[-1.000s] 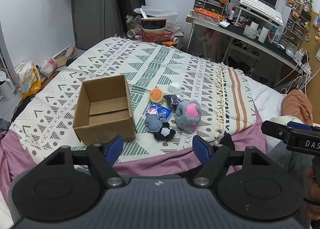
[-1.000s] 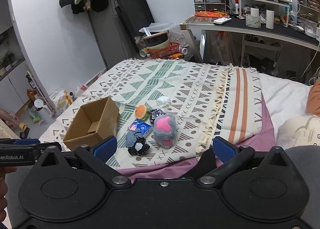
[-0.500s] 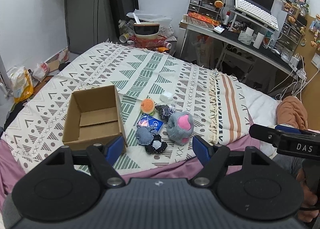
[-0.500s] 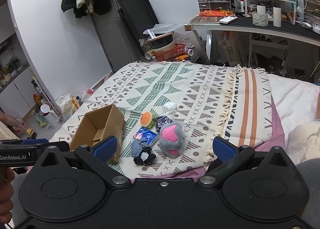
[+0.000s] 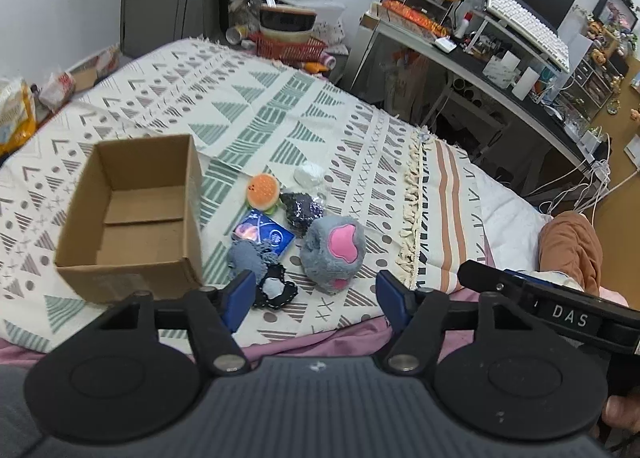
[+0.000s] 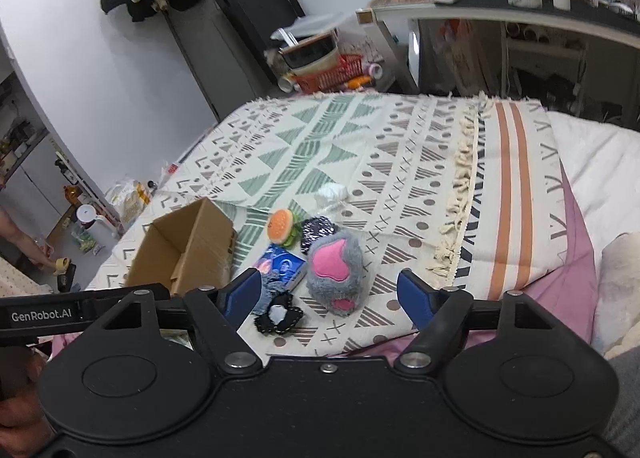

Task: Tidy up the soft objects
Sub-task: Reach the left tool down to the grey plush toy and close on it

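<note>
An open cardboard box (image 5: 132, 217) (image 6: 188, 250) sits on the patterned bedspread, nothing inside that I can see. Right of it lies a cluster of soft things: a grey plush paw with pink pads (image 5: 334, 250) (image 6: 336, 272), an orange burger toy (image 5: 263, 190) (image 6: 282, 226), a dark sequined piece (image 5: 303, 207), a blue packet (image 5: 264, 234) (image 6: 282, 264), a grey-blue fabric piece (image 5: 246, 260), a black-and-white patch (image 5: 276, 290) (image 6: 279, 316) and a white wad (image 5: 308, 173) (image 6: 331, 191). My left gripper (image 5: 316, 298) and right gripper (image 6: 330, 294) hover open just short of the cluster, both holding nothing.
The patterned blanket (image 5: 240, 105) covers the bed; pink sheet at the near edge. A desk (image 5: 480, 69) with keyboard and clutter stands at the back right. A red basket with bowls (image 5: 288, 41) stands beyond the bed's far end. An orange pillow (image 5: 568, 246) lies at right.
Both grippers have moved forward and down toward the cluster of soft things, which now looks larger and nearer. Nothing on the bed has shifted. Jaws remain open.
</note>
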Motion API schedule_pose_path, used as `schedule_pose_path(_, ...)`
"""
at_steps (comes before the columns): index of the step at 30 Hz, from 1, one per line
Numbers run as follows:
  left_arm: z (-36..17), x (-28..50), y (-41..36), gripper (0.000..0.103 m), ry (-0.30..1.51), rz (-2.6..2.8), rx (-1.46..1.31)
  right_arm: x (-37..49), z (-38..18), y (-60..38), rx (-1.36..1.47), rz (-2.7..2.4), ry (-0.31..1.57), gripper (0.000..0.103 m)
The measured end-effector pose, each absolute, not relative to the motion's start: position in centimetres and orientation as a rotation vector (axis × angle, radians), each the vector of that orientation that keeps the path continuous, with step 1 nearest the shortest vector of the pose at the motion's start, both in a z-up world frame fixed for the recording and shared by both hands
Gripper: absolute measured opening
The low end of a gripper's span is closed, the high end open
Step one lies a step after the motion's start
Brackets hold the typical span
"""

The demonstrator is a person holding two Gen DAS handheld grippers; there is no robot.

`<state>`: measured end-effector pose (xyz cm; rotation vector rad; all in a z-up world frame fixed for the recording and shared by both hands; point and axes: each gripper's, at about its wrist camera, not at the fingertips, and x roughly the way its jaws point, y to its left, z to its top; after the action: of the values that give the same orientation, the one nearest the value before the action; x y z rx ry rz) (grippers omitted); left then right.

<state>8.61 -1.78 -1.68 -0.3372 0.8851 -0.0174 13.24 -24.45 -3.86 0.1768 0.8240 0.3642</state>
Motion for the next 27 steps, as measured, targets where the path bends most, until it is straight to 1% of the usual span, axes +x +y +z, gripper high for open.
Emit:
schedule_pose_path(1,-2.1,9.1,-1.9,0.06,0.893,-0.017,-0.345,13.6,-4.3,-24.4,0.179,0.362,0.831,0.07)
schedule_pose_path(3,-2.9,10.1,-2.1,0.053,0.912,-0.023,-0.36,14.5,-5.0,-24.5,0.188,0.36,0.85,0.064)
schedule_pose_path(5,-3.8,11.1,-2.2,0.048,0.933,-0.027,-0.374,15.5,-5.8,-24.7,0.2,0.356,0.872,0.06)
schedule_pose_path(7,-4.8,12.1,-2.5,0.046,0.955,-0.036,-0.384,16.3,-6.7,-24.8,0.213,0.35,0.892,0.057)
schedule_pose_path(10,-5.9,13.6,-2.7,0.038,0.978,-0.046,-0.401,17.4,-7.7,-25.0,0.237,0.356,0.917,0.048)
schedule_pose_path(12,-6.9,14.6,-2.6,0.031,0.996,-0.057,-0.414,18.2,-8.4,-25.0,0.256,0.363,0.938,0.038)
schedule_pose_path(14,-7.9,15.7,-2.5,0.029,1.016,-0.067,-0.425,18.8,-8.9,-24.9,0.28,0.379,0.955,0.033)
schedule_pose_path(15,-8.4,16.3,-2.4,0.027,1.03,-0.072,-0.43,19.2,-9.2,-24.9,0.294,0.388,0.964,0.03)
schedule_pose_path(17,-9.3,17.6,-2.1,0.024,1.053,-0.084,-0.447,19.8,-9.7,-24.6,0.306,0.401,0.983,0.027)
schedule_pose_path(27,-13.3,22.7,-1.3,0.022,1.125,-0.061,-0.446,22.7,-12.3,-21.7,0.247,0.301,1.059,0.027)
